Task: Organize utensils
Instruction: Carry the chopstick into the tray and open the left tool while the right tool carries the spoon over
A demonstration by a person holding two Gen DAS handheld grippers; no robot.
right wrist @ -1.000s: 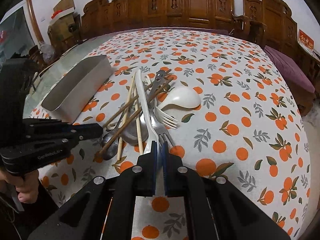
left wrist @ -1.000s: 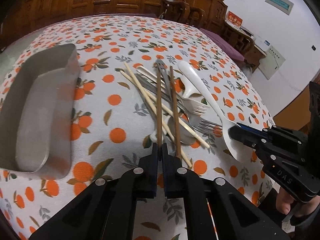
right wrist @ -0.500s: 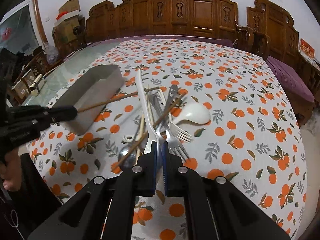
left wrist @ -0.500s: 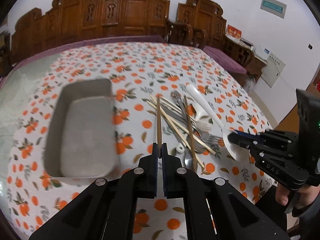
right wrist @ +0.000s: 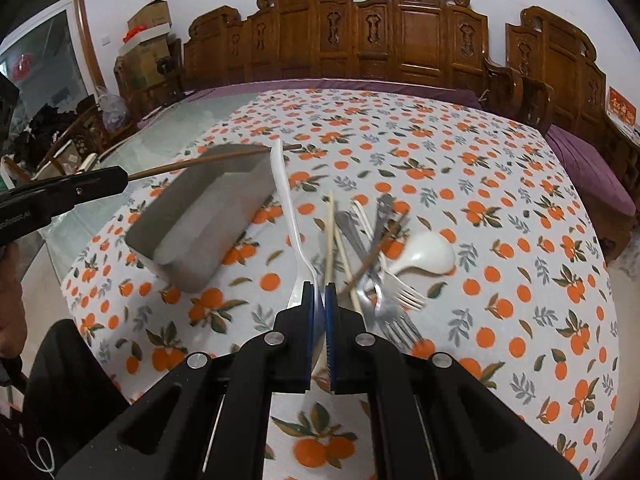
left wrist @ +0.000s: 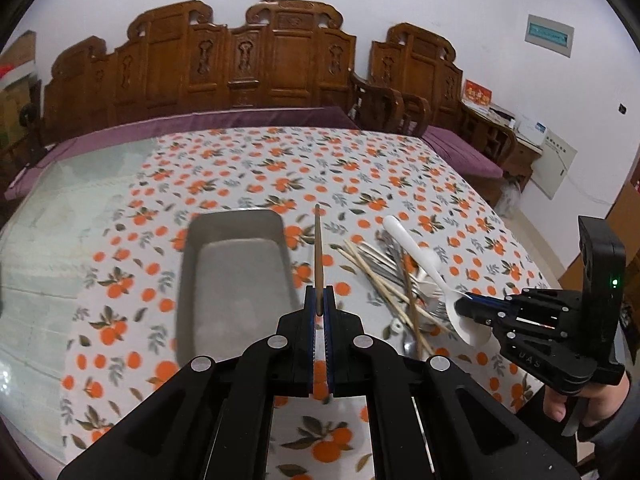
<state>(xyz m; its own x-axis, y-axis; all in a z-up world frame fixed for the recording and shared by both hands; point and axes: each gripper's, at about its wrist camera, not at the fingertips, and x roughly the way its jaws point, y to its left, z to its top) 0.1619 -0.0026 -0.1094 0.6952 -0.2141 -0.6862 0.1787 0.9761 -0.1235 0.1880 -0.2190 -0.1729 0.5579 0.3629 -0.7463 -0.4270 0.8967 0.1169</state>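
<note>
We had the rectangular grey metal tray lying empty on the orange-patterned tablecloth, just beside the heap of forks and pale chopsticks. Our left gripper was clamped on one dark brown wooden chopstick, our right gripper on a long white plastic spoon, both clear of the cloth. We judged ourselves mid-carry; next, each piece needed lowering over the tray before release.
</note>
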